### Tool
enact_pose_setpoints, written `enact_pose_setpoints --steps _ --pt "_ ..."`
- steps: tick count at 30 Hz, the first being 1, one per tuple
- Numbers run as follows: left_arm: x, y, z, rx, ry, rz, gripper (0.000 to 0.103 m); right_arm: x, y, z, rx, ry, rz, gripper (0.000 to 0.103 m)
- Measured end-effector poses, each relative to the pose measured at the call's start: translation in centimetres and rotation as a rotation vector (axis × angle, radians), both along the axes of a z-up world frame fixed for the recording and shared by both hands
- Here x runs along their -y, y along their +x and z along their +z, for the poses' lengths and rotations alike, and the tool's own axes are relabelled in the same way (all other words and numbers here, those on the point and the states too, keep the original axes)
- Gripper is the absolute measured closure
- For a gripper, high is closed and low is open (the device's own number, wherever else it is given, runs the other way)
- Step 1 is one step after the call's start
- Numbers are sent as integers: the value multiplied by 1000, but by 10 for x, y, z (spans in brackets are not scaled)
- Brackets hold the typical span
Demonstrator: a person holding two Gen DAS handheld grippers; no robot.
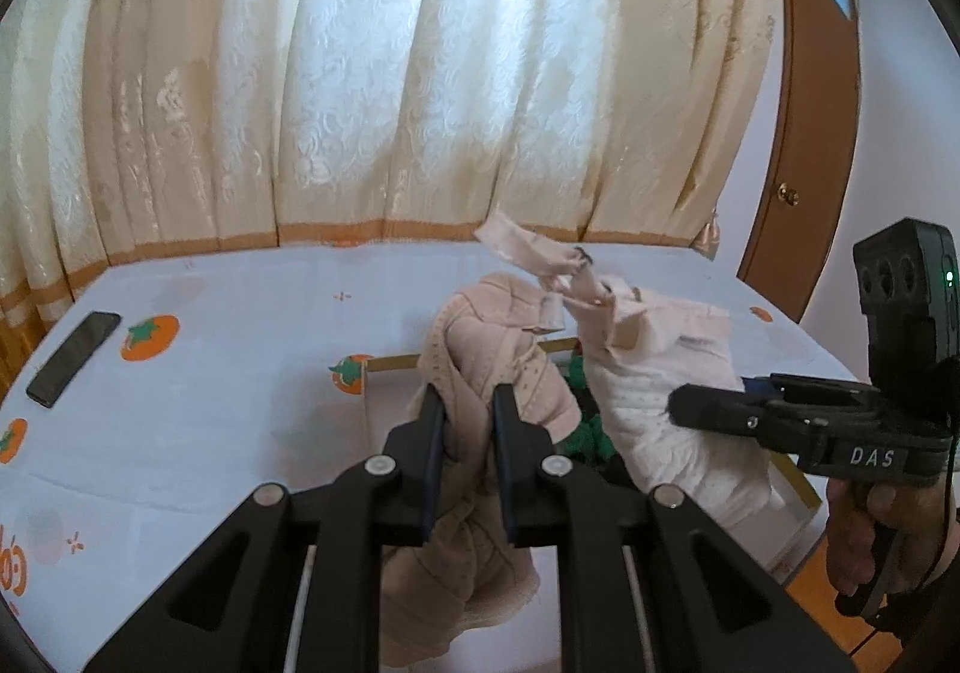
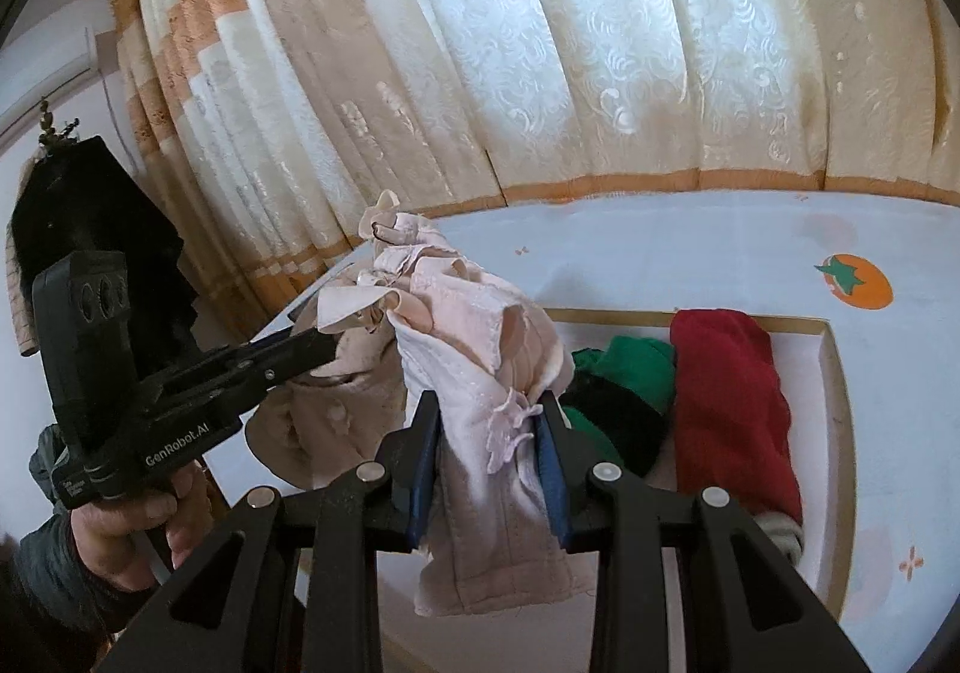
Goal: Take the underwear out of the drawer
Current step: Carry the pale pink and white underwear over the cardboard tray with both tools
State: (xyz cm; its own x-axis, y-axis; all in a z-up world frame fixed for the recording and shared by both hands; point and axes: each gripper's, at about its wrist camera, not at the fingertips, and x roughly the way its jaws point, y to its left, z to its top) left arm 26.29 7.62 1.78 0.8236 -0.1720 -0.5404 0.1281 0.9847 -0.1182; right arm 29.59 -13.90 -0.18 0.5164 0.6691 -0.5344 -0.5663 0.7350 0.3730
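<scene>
Both my tongs are clenched on one soft, limp bra (image 2: pixel 474 325), left gripper (image 1: pixel 468 421) on a cup, right gripper (image 2: pixel 489 433) at the padded band.

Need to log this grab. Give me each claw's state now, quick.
Left claw: closed on the beige bra.
Right claw: closed on the pale pink bra.

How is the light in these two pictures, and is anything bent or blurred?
Left wrist view: daylight comes through the curtain, so the pink garment in the left claw looks dim; the fisheye bends the door frame. Right wrist view: the same backlight; the drawer rim curves, corners black.
</scene>
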Motion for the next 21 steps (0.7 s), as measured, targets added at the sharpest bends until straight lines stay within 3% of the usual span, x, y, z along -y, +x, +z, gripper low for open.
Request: enact_pose_setpoints --steps 21 --pt "-7 74 -29 -186 -117 52 90 -40 63 -16 -168 -57 -68 70"
